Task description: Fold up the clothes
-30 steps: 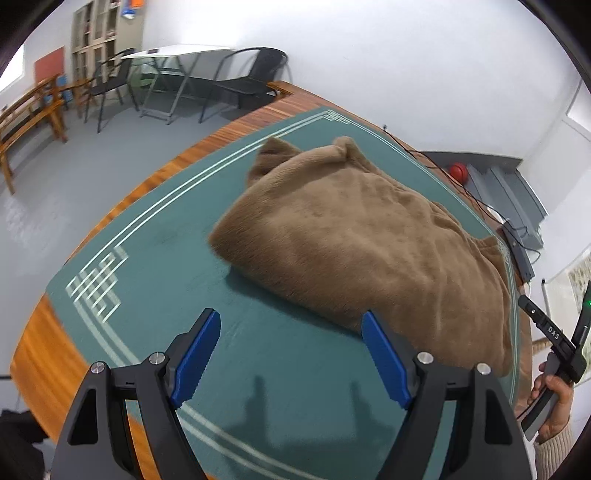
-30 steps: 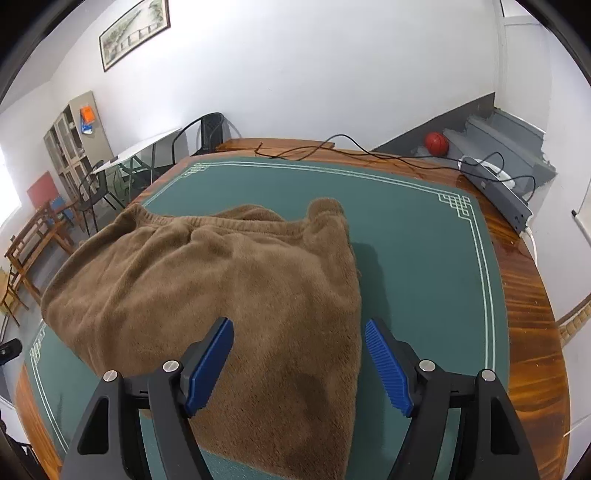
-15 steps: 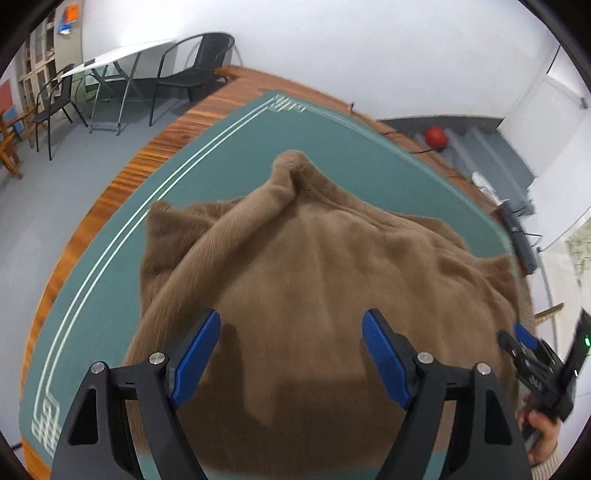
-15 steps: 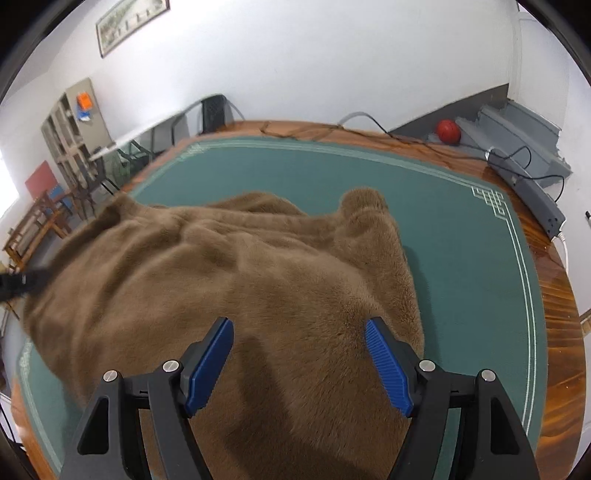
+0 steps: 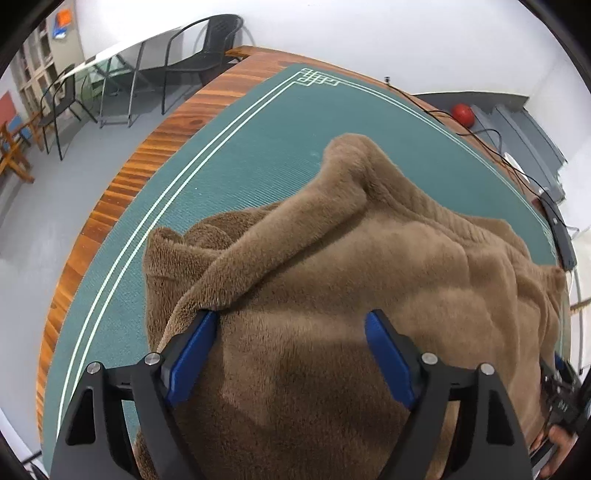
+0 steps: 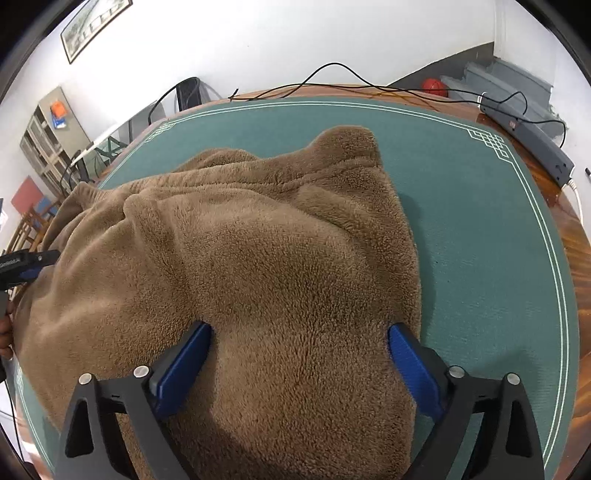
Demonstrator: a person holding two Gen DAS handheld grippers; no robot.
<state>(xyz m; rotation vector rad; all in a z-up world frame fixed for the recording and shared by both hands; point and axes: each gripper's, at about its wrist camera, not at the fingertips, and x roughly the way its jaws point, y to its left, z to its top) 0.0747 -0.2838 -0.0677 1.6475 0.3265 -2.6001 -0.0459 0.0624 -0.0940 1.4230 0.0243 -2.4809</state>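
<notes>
Lying rumpled on green mat [image 6: 480, 229], fuzzy brown garment [image 6: 277, 258] between spread left gripper [image 5: 291, 354] and just-widened right gripper [image 6: 299, 365].

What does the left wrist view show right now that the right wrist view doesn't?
Only the left wrist view: a raised fleece ridge running down to the left gripper, and two black chairs.
Only the right wrist view: a framed picture on the wall and the garment's right edge against bare mat.
Both: the brown fleece garment on the green mat, a red ball, and open jaws over the fabric; the right gripper has just opened wider.
</notes>
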